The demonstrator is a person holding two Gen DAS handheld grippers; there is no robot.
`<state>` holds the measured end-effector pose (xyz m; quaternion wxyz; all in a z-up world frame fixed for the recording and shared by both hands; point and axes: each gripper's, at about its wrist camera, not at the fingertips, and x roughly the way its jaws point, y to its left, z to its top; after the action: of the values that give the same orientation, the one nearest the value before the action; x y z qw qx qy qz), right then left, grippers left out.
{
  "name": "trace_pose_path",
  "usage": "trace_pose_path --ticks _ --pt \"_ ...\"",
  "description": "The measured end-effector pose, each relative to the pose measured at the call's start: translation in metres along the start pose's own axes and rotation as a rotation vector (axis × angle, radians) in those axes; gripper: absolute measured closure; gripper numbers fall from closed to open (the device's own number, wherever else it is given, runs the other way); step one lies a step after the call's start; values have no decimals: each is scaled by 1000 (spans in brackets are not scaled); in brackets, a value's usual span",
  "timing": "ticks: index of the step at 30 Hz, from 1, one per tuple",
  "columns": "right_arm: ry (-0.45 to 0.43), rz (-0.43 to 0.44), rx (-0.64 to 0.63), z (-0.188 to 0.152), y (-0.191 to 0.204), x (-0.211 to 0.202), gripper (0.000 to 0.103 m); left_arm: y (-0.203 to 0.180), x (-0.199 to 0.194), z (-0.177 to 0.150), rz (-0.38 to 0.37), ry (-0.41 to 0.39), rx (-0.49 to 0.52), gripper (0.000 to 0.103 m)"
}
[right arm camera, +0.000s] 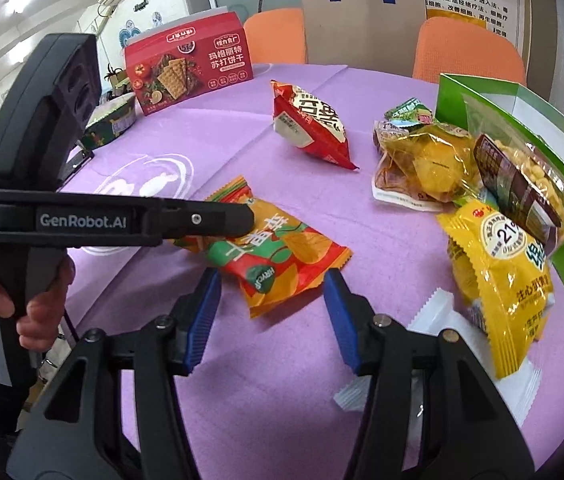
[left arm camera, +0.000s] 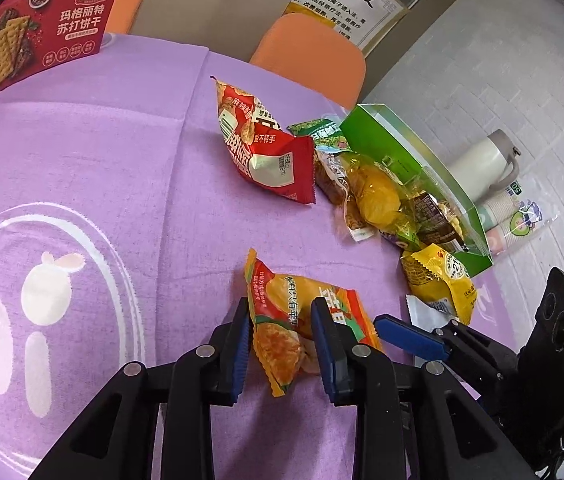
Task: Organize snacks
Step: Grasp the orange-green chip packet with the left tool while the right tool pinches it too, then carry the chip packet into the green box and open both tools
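My left tool (left arm camera: pixel 282 340) pinches the orange snack bag (left arm camera: pixel 297 320) on the purple tabletop (left arm camera: pixel 122 160), while my right tool (right arm camera: pixel 270 316) stands spread just beside it.

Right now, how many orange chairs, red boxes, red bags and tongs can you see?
Orange chairs: 2
Red boxes: 1
Red bags: 1
Tongs, left and right: 2
Total: 6
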<state>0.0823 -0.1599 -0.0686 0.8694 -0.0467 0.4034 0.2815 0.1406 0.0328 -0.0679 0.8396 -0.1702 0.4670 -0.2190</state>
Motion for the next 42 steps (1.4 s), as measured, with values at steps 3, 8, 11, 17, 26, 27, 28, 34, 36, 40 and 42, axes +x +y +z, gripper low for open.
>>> trace_pose_path --ticks 3,8,11,17,26,27,28,34,36,40,42 --pt "-20 -35 -8 -1 0 3 59 -6 1 -2 21 -16 29 73" --pt "-28 13 17 -1 -5 1 88 -23 -3 -1 19 -30 71 78" --pt "-49 15 29 -2 -7 -7 89 -30 -8 2 3 -44 78 79" --pt "-170 -10 58 12 -20 -48 89 -69 -26 25 -63 -111 149 79" --pt "-348 -153 164 24 -81 -118 89 -163 -5 76 -199 -135 311 79" --pt "-360 -170 179 24 -89 -124 89 -172 0 80 -214 -128 322 79" --pt "-369 -184 194 23 -97 -128 89 -181 7 85 -229 -119 332 79" --pt "-390 -251 295 12 -149 -144 89 -225 57 102 -278 -41 390 79" --pt "-389 -270 318 7 -162 -146 89 -235 73 105 -284 -13 399 79" --pt "-381 -295 366 1 -185 -144 88 -246 104 110 -280 39 404 79" --pt "-369 -308 379 0 -194 -138 85 -248 117 112 -262 54 410 78"
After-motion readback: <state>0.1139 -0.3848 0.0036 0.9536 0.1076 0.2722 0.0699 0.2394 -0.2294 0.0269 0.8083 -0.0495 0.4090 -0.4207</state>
